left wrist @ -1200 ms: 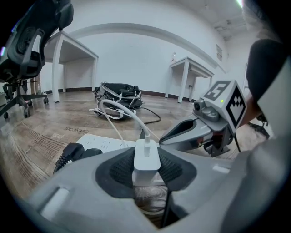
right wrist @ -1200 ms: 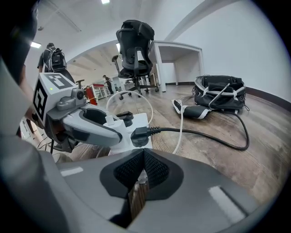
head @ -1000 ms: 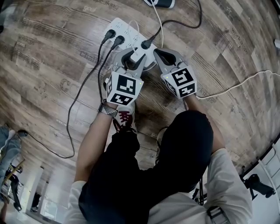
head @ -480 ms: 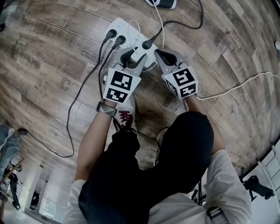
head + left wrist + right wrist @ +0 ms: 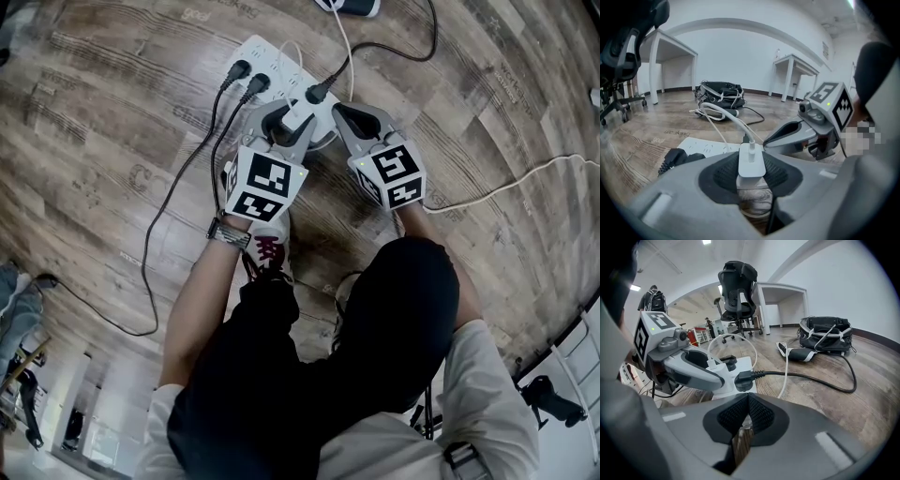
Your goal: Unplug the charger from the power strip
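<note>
Wood-plank floor (image 5: 112,112) carried everything, seen from above in the head view. White power strip (image 5: 267,58) lay on it, with three black plugs (image 5: 234,70) seated along it. Charger (image 5: 298,117), small and white, stood at the strip's end nearest the person. Left claw (image 5: 281,127) was clenched round it. Right claw (image 5: 342,117) sat just beside it on the right, tips low near the strip's near end. White cable (image 5: 342,47) ran from the charger away from the person. A shoe (image 5: 267,248) was planted on the floor below the left claw.

Left gripper view: the left claw (image 5: 751,171) had both black pads pressed on the sides of the charger (image 5: 751,159), which stood upright with the white cable (image 5: 726,119) leaving its top. Couldn't tell whether its prongs were seated in the strip. Power strip (image 5: 705,146) showed behind at left, with one black plug (image 5: 675,159) on it. Right claw (image 5: 801,136) was close on the right, apart from the charger. Black bag (image 5: 719,91) lay far back on the floor.

Right gripper view: the right claw (image 5: 746,416) was clenched, pads meeting at the tips with nothing between them. Ahead, the left claw (image 5: 693,366) wrapped the charger (image 5: 715,364) at the power strip (image 5: 736,373). Nearest black plug (image 5: 743,378) fed a black cable (image 5: 811,378) running right. Office chair (image 5: 738,282) and the black bag (image 5: 825,333) were behind.
</note>
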The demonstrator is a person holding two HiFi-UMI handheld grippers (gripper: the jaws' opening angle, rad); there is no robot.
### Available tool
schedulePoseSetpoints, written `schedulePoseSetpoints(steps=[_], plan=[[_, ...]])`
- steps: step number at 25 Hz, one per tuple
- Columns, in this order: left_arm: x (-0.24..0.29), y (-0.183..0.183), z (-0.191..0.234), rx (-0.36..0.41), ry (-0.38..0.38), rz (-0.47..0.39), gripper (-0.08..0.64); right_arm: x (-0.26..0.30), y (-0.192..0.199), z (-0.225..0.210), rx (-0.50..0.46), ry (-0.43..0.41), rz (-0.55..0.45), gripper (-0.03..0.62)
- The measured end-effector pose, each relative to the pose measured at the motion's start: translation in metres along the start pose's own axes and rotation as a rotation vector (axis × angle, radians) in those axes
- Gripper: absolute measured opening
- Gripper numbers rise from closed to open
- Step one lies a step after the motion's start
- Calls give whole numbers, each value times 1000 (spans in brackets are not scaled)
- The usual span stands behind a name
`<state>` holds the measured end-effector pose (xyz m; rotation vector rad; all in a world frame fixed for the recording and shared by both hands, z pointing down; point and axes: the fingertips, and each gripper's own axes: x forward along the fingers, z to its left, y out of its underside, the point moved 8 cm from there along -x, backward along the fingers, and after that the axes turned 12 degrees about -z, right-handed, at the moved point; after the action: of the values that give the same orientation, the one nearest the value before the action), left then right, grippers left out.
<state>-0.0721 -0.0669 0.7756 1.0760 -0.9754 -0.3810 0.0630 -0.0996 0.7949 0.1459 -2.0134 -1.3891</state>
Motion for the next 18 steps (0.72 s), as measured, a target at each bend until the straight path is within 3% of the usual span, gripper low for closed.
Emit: schedulePoseSetpoints(steps=[4, 9, 12, 15, 18], plan=[[-2, 1, 6, -73, 17, -19, 146, 0, 1, 0, 6, -1, -5, 2], [0, -2, -2, 55, -2, 19, 140, 1, 0, -1, 16, -4, -6, 2], [1, -3, -5, 86, -10, 29, 140, 0, 0, -1, 10, 1, -5, 2], [1, -2, -3, 63, 0, 26, 140, 0, 0, 0, 6, 2, -4, 2], [-1, -1, 2, -10, 9, 6, 141, 0, 0, 0, 6, 2, -8, 2]])
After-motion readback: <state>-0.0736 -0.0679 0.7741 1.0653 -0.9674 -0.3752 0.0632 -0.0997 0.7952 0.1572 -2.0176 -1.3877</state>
